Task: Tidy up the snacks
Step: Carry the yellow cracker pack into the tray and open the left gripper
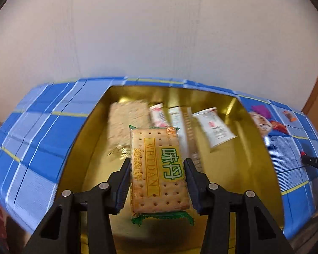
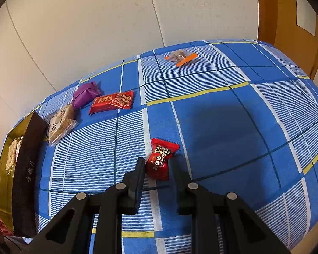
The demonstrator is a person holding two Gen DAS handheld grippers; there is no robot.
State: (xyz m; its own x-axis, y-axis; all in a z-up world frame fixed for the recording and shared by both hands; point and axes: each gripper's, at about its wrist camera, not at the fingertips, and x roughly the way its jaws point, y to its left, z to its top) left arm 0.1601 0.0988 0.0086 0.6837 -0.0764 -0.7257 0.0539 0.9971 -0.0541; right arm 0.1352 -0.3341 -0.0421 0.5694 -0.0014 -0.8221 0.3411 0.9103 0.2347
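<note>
My left gripper (image 1: 156,163) is shut on a cracker pack (image 1: 159,169) with green ends and a green label, held lengthwise above the gold-lined box (image 1: 239,169). Several snack packs lie at the box's far end, among them a pale noodle-like block (image 1: 127,118) and a white packet (image 1: 214,127). In the right wrist view my right gripper (image 2: 158,165) rests on the blue checked cloth (image 2: 222,127), its fingers closed on a small red candy (image 2: 160,160).
On the cloth to the left lie a flat red packet (image 2: 112,102), a purple packet (image 2: 84,94) and a clear pack of brown biscuit (image 2: 61,124). An orange-edged packet (image 2: 181,57) sits far back. The box's dark outer wall (image 2: 25,173) stands at the far left.
</note>
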